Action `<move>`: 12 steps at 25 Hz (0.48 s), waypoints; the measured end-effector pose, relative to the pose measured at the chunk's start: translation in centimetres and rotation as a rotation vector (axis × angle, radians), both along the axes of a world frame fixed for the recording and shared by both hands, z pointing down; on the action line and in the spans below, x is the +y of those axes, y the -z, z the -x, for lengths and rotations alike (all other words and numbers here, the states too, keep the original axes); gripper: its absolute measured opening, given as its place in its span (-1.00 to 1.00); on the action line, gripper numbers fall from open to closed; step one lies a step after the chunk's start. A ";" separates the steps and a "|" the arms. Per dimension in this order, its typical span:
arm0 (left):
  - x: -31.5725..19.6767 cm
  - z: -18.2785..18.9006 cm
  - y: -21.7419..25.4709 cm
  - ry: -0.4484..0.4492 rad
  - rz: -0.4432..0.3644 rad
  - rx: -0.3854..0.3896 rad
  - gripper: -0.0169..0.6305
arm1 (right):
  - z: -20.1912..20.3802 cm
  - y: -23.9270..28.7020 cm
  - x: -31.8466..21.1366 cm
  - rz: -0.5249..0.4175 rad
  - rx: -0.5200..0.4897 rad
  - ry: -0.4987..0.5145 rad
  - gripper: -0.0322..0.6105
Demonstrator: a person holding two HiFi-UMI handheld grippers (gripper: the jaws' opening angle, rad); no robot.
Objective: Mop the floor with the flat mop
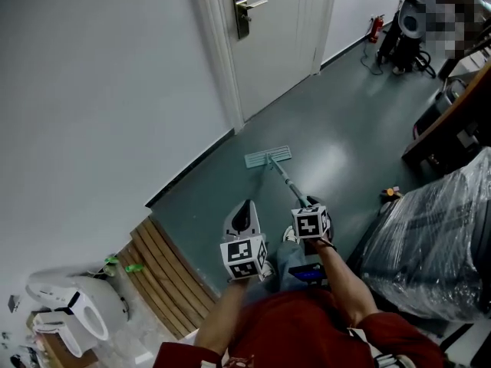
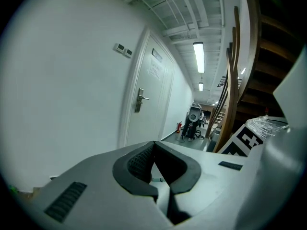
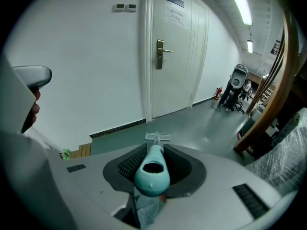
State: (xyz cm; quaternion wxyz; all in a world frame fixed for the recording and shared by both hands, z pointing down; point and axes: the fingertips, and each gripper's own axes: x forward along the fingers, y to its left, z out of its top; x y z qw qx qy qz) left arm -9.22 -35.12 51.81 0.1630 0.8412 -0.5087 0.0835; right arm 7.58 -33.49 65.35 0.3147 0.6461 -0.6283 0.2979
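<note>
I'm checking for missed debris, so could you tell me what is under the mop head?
The mop head lies flat on the grey-green floor, and no debris shows around its edges. The patch directly beneath it is covered.

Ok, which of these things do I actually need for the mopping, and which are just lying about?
For the job:
- flat mop head
- mop handle, clamped in the right gripper
- floor

Lying about:
- wooden slats
- plastic-wrapped bundle
- fire extinguisher
- white appliance
</note>
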 end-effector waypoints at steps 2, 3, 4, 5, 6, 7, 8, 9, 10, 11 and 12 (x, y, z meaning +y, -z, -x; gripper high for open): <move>1.4 -0.4 -0.1 -0.015 -0.006 -0.001 -0.90 | -0.3 0.1 1.5 0.001 -0.010 -0.011 -0.54; 2.1 -0.7 0.0 -0.020 -0.008 -0.001 -0.90 | -0.4 0.2 2.3 0.003 -0.013 -0.014 -0.54; 2.9 -0.9 0.1 -0.023 -0.009 0.000 -0.90 | -0.5 0.2 3.0 0.004 -0.016 -0.015 -0.54; 3.6 -1.1 0.1 -0.024 -0.009 0.000 -0.90 | -0.6 0.3 3.7 0.004 -0.018 -0.015 -0.54; 4.2 -1.4 0.2 -0.024 -0.009 -0.001 -0.90 | -0.6 0.3 4.3 0.003 -0.021 -0.014 -0.54; 4.9 -1.7 0.3 -0.021 -0.009 -0.002 -0.90 | -0.8 0.4 4.9 0.001 -0.023 -0.011 -0.54; 5.5 -2.0 0.4 -0.017 -0.009 -0.004 -0.90 | -0.9 0.5 5.6 0.000 -0.025 -0.006 -0.54; 6.2 -2.4 0.6 -0.012 -0.009 -0.007 -0.90 | -1.1 0.6 6.3 -0.001 -0.028 -0.001 -0.54; 6.9 -2.7 0.8 -0.006 -0.009 -0.010 -0.90 | -1.3 0.7 7.0 -0.002 -0.031 0.004 -0.54; 7.5 -3.1 1.0 -0.001 -0.010 -0.012 -0.90 | -1.5 0.8 7.7 -0.002 -0.034 0.008 -0.54; 8.2 -3.4 1.1 0.003 -0.009 -0.014 -0.90 | -1.7 0.8 8.3 -0.003 -0.037 0.013 -0.54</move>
